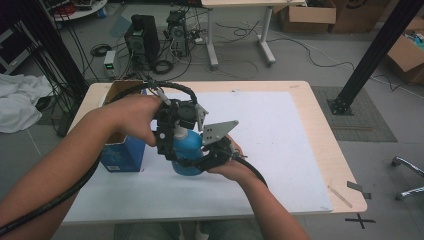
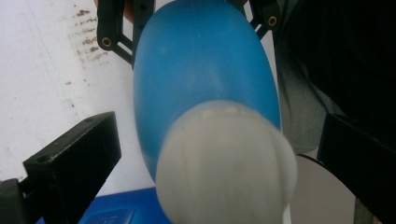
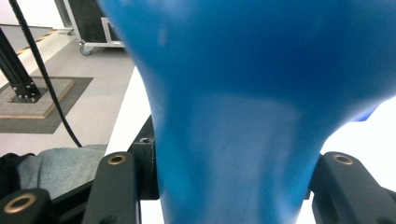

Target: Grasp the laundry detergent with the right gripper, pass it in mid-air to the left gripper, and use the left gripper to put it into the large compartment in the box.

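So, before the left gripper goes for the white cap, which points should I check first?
1. Right gripper clamped on the blue bottle: ok, jaws press both sides.
2. Left gripper open around the white cap: ok, jaws stand apart from it.
3. Cap centred between the left jaws: ok, roughly.
4. Bottle standing on the white mat: cannot tell, its base is hidden.
5. Blue box away from the bottle: ok, to its left.

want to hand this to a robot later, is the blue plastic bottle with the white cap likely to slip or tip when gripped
The rounded blue plastic bottle with the white ribbed cap probably slips easily: its smooth surface curves and tapers. The right gripper is shut on the narrower part, which likely steadies it. It may be top-heavy and tip if released, since the body bulges wider than the gripped section. The left gripper's fingers stand open beside the cap.
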The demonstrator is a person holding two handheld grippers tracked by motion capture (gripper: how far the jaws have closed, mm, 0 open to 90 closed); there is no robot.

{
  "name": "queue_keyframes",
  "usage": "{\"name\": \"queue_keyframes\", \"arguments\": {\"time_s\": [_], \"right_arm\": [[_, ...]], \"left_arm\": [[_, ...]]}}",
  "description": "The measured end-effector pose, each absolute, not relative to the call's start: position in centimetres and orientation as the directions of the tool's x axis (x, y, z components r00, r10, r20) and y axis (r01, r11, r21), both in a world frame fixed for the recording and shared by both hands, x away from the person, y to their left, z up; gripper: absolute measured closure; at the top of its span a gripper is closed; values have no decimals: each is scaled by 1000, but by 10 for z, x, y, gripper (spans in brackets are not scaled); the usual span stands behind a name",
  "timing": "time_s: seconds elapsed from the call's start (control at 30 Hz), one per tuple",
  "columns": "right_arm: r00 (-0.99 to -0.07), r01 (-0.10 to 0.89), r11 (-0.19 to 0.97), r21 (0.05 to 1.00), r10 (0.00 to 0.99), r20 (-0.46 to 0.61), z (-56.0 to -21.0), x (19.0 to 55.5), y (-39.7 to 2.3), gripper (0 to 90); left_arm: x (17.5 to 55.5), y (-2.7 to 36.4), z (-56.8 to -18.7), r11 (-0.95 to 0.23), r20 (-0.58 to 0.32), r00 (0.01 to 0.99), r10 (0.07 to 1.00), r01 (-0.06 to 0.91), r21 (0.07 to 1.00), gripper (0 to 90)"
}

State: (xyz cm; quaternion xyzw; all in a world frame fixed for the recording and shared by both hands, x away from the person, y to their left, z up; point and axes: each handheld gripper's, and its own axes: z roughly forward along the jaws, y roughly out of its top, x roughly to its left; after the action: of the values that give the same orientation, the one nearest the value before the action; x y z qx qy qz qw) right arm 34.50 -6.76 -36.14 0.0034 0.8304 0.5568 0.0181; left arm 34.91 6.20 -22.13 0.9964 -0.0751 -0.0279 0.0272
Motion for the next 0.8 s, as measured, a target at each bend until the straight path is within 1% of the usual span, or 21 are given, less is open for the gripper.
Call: {"name": "queue_keyframes", "arguments": {"time_s": [0.4, 0.53, 0.7, 0.8], "right_arm": [[-999, -21, 376, 926, 25, -32, -360, 346, -64, 452], [-999, -12, 381, 924, 24, -22, -360, 345, -63, 451], [-1000, -11, 379, 925, 21, -21, -360, 345, -61, 452], [-1000, -11, 376, 926, 23, -21, -360, 345, -61, 452]], "left_arm": [[350, 57, -228, -990, -48, 989, -137, -135, 37, 4], [350, 56, -229, -991, -39, 990, -133, -132, 33, 27], [349, 55, -229, -992, -26, 992, -127, -127, 29, 88], [349, 54, -230, -992, -24, 992, -126, -126, 21, 109]]}}
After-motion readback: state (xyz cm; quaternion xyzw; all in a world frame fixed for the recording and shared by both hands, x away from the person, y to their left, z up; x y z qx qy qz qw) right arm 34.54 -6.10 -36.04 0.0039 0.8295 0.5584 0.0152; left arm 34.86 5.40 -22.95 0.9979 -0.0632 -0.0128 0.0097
